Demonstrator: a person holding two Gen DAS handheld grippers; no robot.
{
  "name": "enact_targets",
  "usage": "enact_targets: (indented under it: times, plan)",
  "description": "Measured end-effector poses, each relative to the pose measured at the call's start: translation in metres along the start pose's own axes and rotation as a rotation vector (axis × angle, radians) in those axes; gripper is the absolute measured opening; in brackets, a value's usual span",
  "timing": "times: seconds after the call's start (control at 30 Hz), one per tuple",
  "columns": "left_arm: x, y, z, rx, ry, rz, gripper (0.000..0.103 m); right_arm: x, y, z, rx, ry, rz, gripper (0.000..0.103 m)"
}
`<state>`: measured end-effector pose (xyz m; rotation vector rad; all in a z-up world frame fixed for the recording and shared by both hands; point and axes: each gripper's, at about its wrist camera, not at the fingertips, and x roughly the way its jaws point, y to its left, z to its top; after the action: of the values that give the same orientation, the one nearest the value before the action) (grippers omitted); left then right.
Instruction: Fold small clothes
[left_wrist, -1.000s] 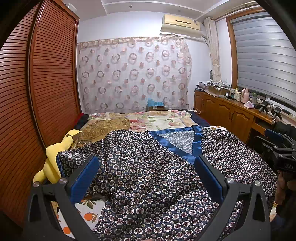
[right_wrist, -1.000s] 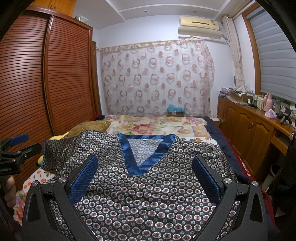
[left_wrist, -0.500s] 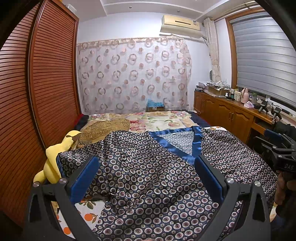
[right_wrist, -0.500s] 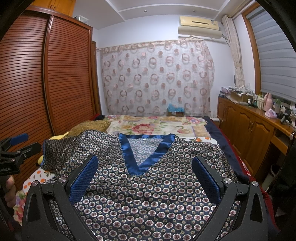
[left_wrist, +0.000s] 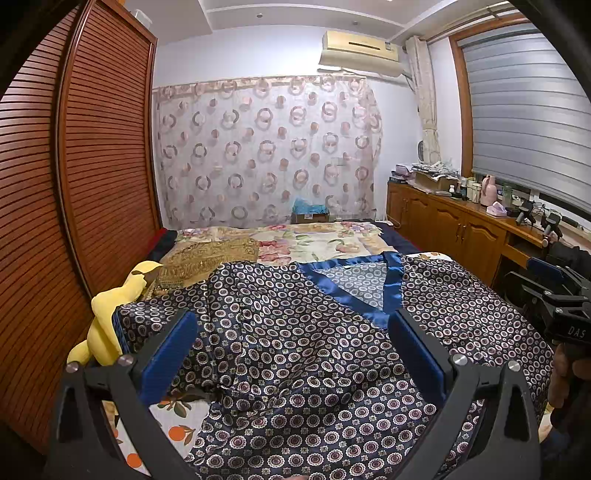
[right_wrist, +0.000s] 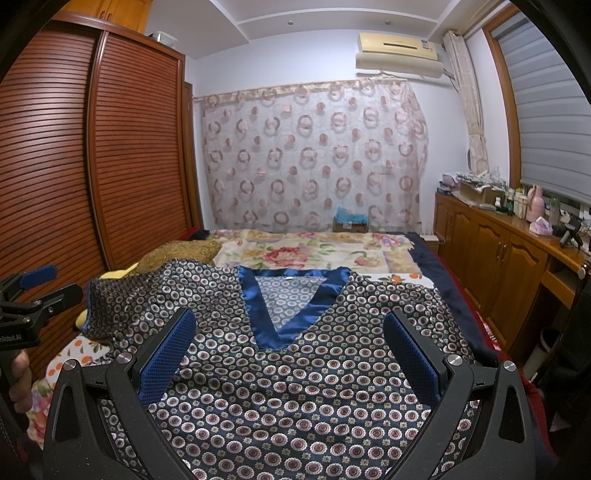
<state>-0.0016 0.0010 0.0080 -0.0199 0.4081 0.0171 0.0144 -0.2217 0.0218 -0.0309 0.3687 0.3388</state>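
The left gripper (left_wrist: 291, 343) and the right gripper (right_wrist: 290, 343) both hovered with fingers spread wide, gripping nothing. Under them a navy patterned V-neck top (right_wrist: 295, 387) lay flat on the bed (right_wrist: 314, 247), its satin collar (right_wrist: 288, 306) toward 12 o'clock; a yellow plush toy (left_wrist: 110, 314) sat at 9 o'clock.

The setting is a domestic bedroom: a bed (right_wrist: 424, 254) with a floral cover occupies the centre, and a yellow plush toy (left_wrist: 110, 314) lies at its left edge beside a louvred wooden wardrobe (right_wrist: 110, 155). The far wall carries a ring-patterned curtain (right_wrist: 314, 155) with a wall-mounted air conditioner (right_wrist: 399, 51) above its right end. Along the right wall, a wooden cabinet run (right_wrist: 491, 243) stands under a window blind (left_wrist: 524, 122), its top holding bottles, boxes and other household clutter.
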Motion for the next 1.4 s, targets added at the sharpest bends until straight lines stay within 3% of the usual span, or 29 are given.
enact_targets:
  times: [0.5, 0.9, 1.1, 1.27, 1.37, 1.4]
  plan:
    - [0.005, 0.015, 0.0, -0.007, 0.032, -0.013, 0.103, 0.011, 0.004, -0.009, -0.007, 0.028, 0.032, 0.103]
    - [0.04, 0.075, -0.038, -0.034, 0.14, 0.015, 0.103, 0.05, 0.013, -0.035, -0.037, 0.122, 0.103, 0.103]
    - [0.05, 0.12, -0.05, -0.099, 0.178, 0.036, 0.103, 0.069, 0.023, -0.047, -0.068, 0.173, 0.135, 0.103]
    - [0.058, 0.153, -0.058, -0.137, 0.198, 0.036, 0.096, 0.08, 0.035, -0.056, -0.096, 0.214, 0.173, 0.103]
    - [0.069, 0.175, -0.064, -0.163, 0.24, 0.053, 0.08, 0.086, 0.042, -0.063, -0.105, 0.237, 0.187, 0.103]
    - [0.072, 0.179, -0.065, -0.166, 0.255, 0.065, 0.079, 0.088, 0.043, -0.065, -0.108, 0.244, 0.189, 0.103]
